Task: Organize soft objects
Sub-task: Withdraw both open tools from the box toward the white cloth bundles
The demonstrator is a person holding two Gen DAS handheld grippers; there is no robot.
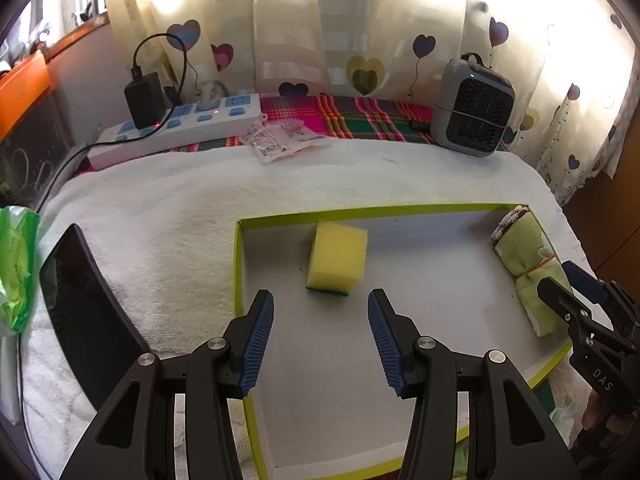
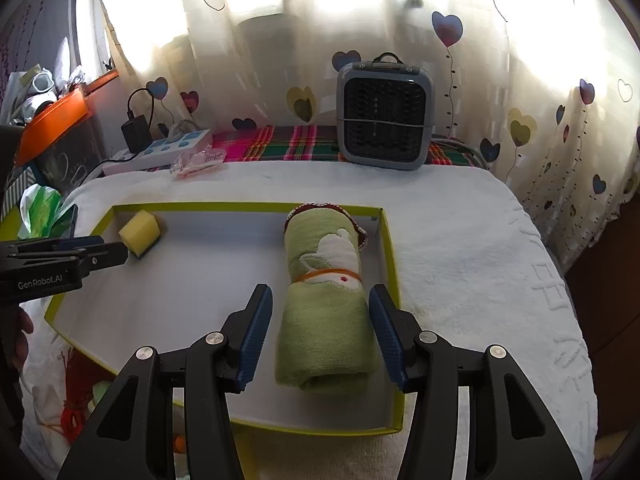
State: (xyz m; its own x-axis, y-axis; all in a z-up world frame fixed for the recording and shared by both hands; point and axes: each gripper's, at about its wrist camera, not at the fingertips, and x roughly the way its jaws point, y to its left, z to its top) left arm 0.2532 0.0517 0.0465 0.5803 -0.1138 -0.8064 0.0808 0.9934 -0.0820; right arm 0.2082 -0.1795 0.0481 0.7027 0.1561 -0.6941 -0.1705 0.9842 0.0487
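A shallow box with a lime-green rim [image 1: 360,213] [image 2: 248,207] lies on the white towel-covered table. A yellow sponge [image 1: 338,258] [image 2: 140,232] stands in its far left part. A rolled green towel [image 2: 328,312] [image 1: 528,264] bound with an orange rubber band lies along its right side. My left gripper [image 1: 320,336] is open and empty, just short of the sponge; it also shows in the right wrist view [image 2: 100,254]. My right gripper [image 2: 320,328] is open, its fingers either side of the towel roll without squeezing it; it also shows in the left wrist view [image 1: 568,284].
A grey fan heater [image 2: 384,116] [image 1: 476,108] and a white power strip [image 1: 172,128] stand at the table's back on plaid cloth. Plastic sachets [image 1: 280,140] lie near the strip. A dark tablet [image 1: 80,304] and green bag [image 1: 16,264] lie at left.
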